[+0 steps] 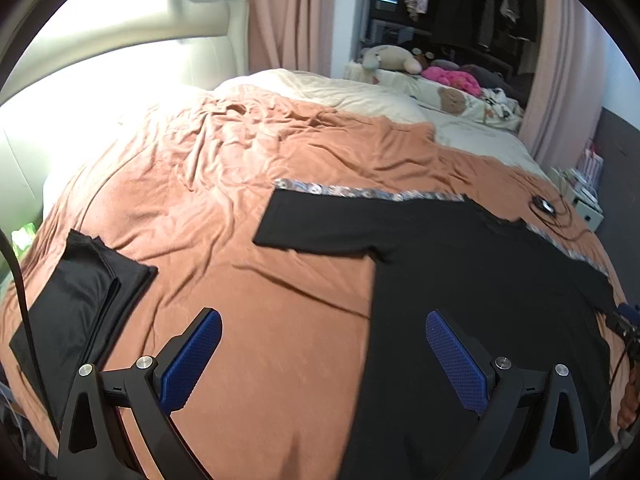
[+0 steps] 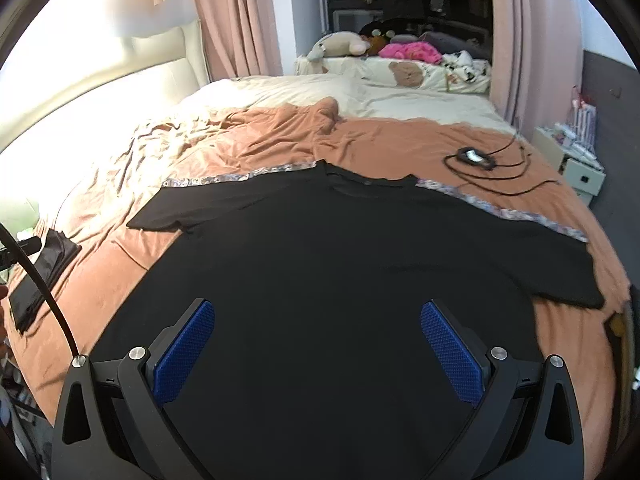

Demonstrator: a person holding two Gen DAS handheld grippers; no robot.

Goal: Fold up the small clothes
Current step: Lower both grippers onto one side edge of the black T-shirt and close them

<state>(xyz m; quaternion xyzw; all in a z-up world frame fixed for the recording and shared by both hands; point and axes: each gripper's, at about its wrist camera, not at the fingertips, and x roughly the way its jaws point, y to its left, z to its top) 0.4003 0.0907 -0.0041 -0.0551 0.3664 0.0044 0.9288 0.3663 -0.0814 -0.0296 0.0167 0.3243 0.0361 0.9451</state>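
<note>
Item 1. Folded black garment (image 1: 80, 304): lay at the far left of the bed, on the orange cover (image 1: 256, 168), creased into a flat oblong with layered edges showing. Judged finished and set aside.

Item 2. Left gripper (image 1: 324, 356): jaws spread wide, blue pads (image 1: 192, 360) facing inward, nothing between them. It hovered over the T-shirt's left side edge, one finger above bare cover and the other above black cloth.

Item 3. Black T-shirt (image 2: 340, 272): lay spread flat on the orange cover in the middle of the bed, collar away from the cameras, hem nearest them. Left sleeve (image 1: 320, 220) stretched out flat; right sleeve (image 2: 560, 272) likewise, reaching toward the bed's right edge. A patterned trim strip (image 2: 240, 176) of the cover ran just behind the shoulders.

Item 4. Right gripper (image 2: 318, 344): jaws equally wide, empty, poised above the shirt's lower body, both fingers over black cloth.

Item 5. Coiled black cable (image 2: 480, 160) with a small device: lay on the cover beyond the right shoulder, apart from the shirt.

Step in hand, as judged: the shirt was laid out and smoothed, the first fold not yet begun. The next move likely called for each gripper to descend and pinch an edge, sleeve or hem, catching shirt cloth only and not the cover beneath, then carry it across evenly.
</note>
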